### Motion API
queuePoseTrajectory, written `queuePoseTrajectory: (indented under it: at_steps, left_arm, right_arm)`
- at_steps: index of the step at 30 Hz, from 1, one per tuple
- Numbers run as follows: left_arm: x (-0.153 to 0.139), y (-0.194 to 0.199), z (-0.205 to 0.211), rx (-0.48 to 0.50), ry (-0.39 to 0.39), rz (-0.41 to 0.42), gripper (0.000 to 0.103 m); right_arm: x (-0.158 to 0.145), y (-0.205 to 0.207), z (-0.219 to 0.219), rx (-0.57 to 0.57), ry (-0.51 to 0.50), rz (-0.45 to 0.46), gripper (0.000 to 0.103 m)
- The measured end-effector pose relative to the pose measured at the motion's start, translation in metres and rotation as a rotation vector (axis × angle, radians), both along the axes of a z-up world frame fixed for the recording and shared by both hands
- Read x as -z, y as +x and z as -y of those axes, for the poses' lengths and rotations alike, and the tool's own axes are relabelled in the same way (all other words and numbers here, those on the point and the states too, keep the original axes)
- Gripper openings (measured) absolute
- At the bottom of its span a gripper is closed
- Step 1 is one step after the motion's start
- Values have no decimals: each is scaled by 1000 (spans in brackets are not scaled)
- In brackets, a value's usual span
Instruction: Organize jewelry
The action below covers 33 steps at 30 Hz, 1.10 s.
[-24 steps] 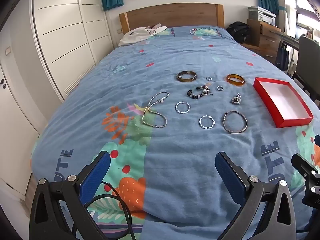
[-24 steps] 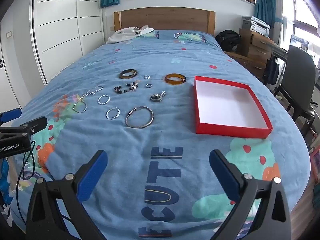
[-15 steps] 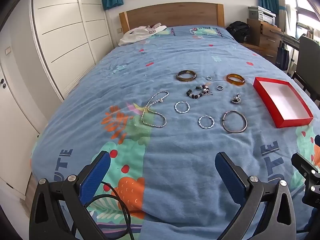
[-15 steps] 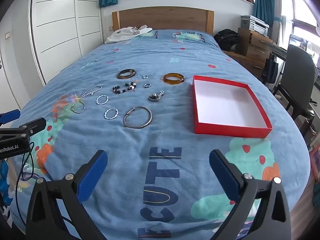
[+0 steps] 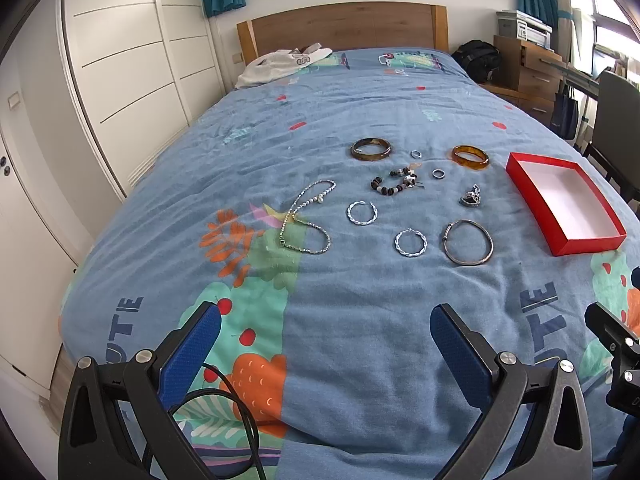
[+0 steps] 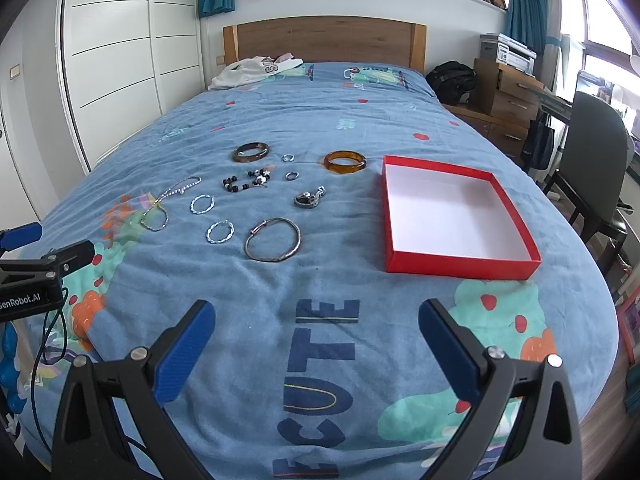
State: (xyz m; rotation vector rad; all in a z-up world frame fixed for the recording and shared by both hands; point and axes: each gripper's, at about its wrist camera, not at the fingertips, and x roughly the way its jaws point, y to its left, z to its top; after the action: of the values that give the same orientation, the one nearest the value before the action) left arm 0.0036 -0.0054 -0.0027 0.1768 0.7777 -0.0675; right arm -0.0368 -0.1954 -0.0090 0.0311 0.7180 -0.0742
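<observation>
Practically nothing has changed over the last second: both views shift only slightly, no piece has moved, and sorting has not begun. The left gripper (image 5: pixel 325 340) and right gripper (image 6: pixel 316 330) both stand with jaws wide and empty above the bed (image 6: pixel 320 120). All jewelry lies well ahead of the jaws; the bangle (image 6: pixel 273 239) is nearest the right pair. The box (image 6: pixel 456 265) sits empty, ahead and right. The right view shows the whole box and the left gripper's side; the left view shows the necklace (image 5: pixel 306 216) more plainly.
</observation>
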Motion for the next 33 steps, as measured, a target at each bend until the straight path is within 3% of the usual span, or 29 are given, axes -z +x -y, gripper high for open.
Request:
queuePoseTrajectory:
  at_steps: [33]
  left_arm:
    - [20,13,-1,67,-62,-81,103]
  right_arm:
    - [15,11,-1,-11,18,-29,103]
